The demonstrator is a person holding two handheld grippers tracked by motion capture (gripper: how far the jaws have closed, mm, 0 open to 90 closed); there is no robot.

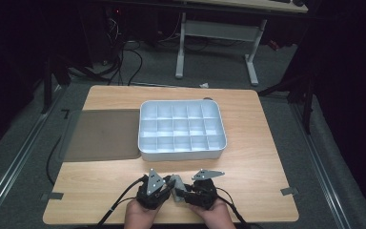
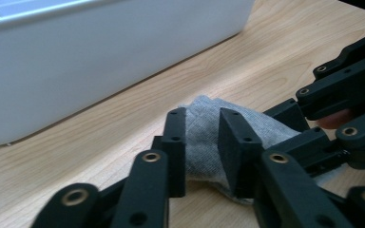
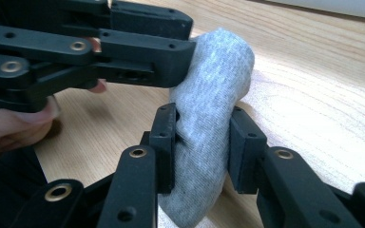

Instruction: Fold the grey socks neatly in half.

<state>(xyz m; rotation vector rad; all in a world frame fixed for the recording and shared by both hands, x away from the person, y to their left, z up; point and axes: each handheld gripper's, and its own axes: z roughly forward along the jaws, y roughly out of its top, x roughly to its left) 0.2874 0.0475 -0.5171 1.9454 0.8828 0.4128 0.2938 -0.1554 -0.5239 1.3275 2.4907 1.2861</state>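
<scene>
Two hands meet at the table's near edge; right gripper clamps the grey cloth, left gripper loosely straddles it.

A light wooden table with rounded corners fills the middle of the high view. On it, just right of centre, sits 1 white tray split into 15 compartments, 3 rows of 5. Touching the tray's left side lies a flat grey-brown mat, reaching the table's left edge. At the lower centre of the frame a small grey cloth rests on the wood, near the tray's front wall.
</scene>
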